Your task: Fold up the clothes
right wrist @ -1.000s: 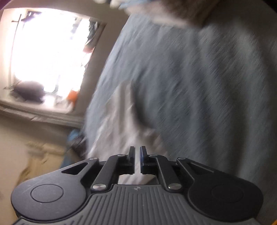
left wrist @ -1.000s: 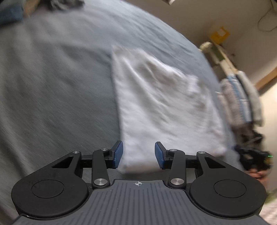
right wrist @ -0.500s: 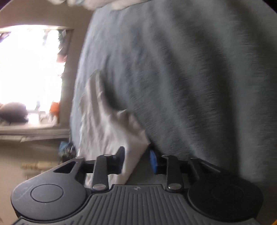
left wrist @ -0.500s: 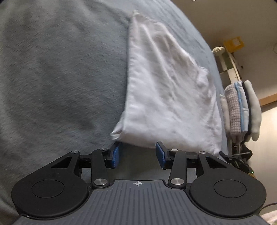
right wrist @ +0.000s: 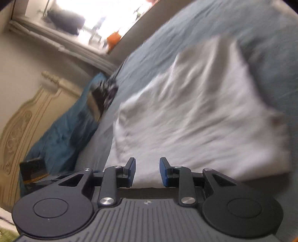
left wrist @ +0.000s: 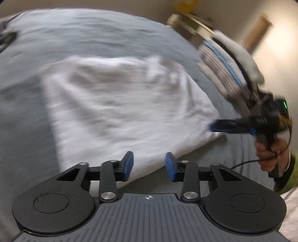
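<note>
A white garment (left wrist: pixel 119 104) lies folded into a rough rectangle on the grey bed cover (left wrist: pixel 93 31). In the left wrist view my left gripper (left wrist: pixel 149 165) is open at the garment's near edge, nothing between its blue pads. At the garment's right corner I see my right gripper (left wrist: pixel 219 127), held by a hand (left wrist: pixel 270 154). The right wrist view shows the same garment (right wrist: pixel 201 115) filling the middle, with my right gripper (right wrist: pixel 147 171) open just short of its near edge. Both views are blurred by motion.
A rack of hanging clothes (left wrist: pixel 229 63) stands beyond the bed's right side. In the right wrist view a teal pillow (right wrist: pixel 61 134) and a dark patterned item (right wrist: pixel 102 96) lie by a cream carved headboard (right wrist: pixel 16 130), under a bright window (right wrist: pixel 89 16).
The right gripper, shut a second ago, has opened and let go of the garment. Both grippers have pulled back from the garment, which now lies flat in a folded rectangle.
</note>
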The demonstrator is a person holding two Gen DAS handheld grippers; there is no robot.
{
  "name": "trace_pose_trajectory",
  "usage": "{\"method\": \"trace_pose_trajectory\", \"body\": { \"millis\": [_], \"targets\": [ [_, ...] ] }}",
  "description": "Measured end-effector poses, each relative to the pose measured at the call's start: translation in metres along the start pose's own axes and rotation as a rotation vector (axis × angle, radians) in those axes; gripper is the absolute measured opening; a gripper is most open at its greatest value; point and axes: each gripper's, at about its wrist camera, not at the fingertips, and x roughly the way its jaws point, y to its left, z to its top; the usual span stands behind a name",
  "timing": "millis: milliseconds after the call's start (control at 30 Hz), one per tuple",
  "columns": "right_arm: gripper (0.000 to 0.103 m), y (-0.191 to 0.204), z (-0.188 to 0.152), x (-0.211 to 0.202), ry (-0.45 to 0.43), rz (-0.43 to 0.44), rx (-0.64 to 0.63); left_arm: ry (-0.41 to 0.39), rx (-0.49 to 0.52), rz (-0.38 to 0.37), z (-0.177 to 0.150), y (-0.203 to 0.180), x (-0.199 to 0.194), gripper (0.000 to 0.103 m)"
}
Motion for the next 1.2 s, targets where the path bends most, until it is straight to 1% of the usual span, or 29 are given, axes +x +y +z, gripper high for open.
{"method": "trace_pose_trajectory", "body": {
  "millis": [33,67,133,167,200,233,267,333,367,433,500,533,600,633,667,733,833,900,967,1033,1100,1133,1200],
  "targets": [
    [0.029,0.003,0.0,0.012,0.028,0.014,-0.013,0.004,0.009,-0.004,-0.001,-0.001,0.008,0.03],
    [0.027,0.006,0.001,0.023,0.055,0.029,-0.025,0.009,0.018,-0.007,-0.003,-0.001,0.016,0.03],
    [0.027,0.012,0.001,0.047,0.11,0.058,-0.051,0.018,0.036,-0.015,-0.005,-0.002,0.033,0.029],
    [0.022,0.013,0.001,0.057,0.132,0.066,-0.059,0.022,0.045,-0.019,-0.006,-0.003,0.041,0.027],
    [0.01,0.004,0.0,0.057,0.128,0.051,-0.047,0.027,0.053,-0.022,-0.008,-0.004,0.049,0.024],
    [0.005,-0.004,0.001,0.057,0.132,0.053,-0.023,0.031,0.062,-0.026,-0.009,-0.004,0.057,0.019],
    [0.002,-0.012,0.002,0.056,0.135,0.057,0.002,0.036,0.071,-0.03,-0.01,-0.005,0.065,0.018],
    [0.002,-0.021,-0.004,0.049,0.134,0.069,0.034,0.04,0.045,-0.042,-0.008,0.0,0.065,0.018],
    [0.005,-0.016,-0.003,0.047,0.127,0.077,0.024,0.03,0.029,-0.041,-0.006,0.001,0.06,0.018],
    [0.005,-0.005,-0.001,0.045,0.109,0.112,-0.009,-0.001,0.01,-0.048,-0.005,0.005,0.048,0.019],
    [0.005,-0.012,-0.001,0.038,0.089,0.12,0.011,-0.014,-0.034,-0.048,-0.006,0.016,0.044,0.021],
    [0.005,-0.023,0.0,0.04,0.09,0.121,0.064,-0.013,-0.061,-0.05,-0.006,0.022,0.045,0.021],
    [0.0,-0.046,0.001,0.044,0.092,0.123,0.171,0.003,-0.117,-0.065,-0.006,0.034,0.05,0.021],
    [0.0,-0.056,0.002,0.045,0.092,0.126,0.219,0.007,-0.142,-0.079,-0.004,0.038,0.049,0.021],
    [0.003,-0.058,0.003,0.042,0.088,0.141,0.239,0.004,-0.155,-0.08,-0.003,0.04,0.047,0.021],
    [0.004,-0.048,0.007,0.029,0.06,0.171,0.203,-0.014,-0.157,-0.059,-0.001,0.043,0.043,0.022],
    [0.005,-0.043,0.014,0.015,0.006,0.243,0.2,-0.042,-0.16,-0.026,0.003,0.047,0.039,0.026],
    [0.005,-0.053,0.021,0.012,-0.037,0.245,0.241,-0.06,-0.162,-0.005,0.006,0.05,0.035,0.026],
    [0.005,-0.074,0.024,0.017,-0.077,0.22,0.314,-0.078,-0.164,0.017,0.008,0.053,0.032,0.026],
    [0.002,-0.094,0.025,0.023,-0.1,0.204,0.398,-0.097,-0.166,0.038,0.011,0.056,0.029,0.025],
    [0.005,-0.096,0.024,0.024,-0.113,0.236,0.439,-0.115,-0.168,0.06,0.013,0.059,0.025,0.026],
    [0.005,-0.088,0.024,0.023,-0.117,0.235,0.424,-0.124,-0.169,0.07,0.015,0.06,0.024,0.026],
    [0.006,-0.075,0.028,0.014,-0.129,0.267,0.387,-0.155,-0.159,0.066,0.018,0.058,0.014,0.027]
  ]
}}
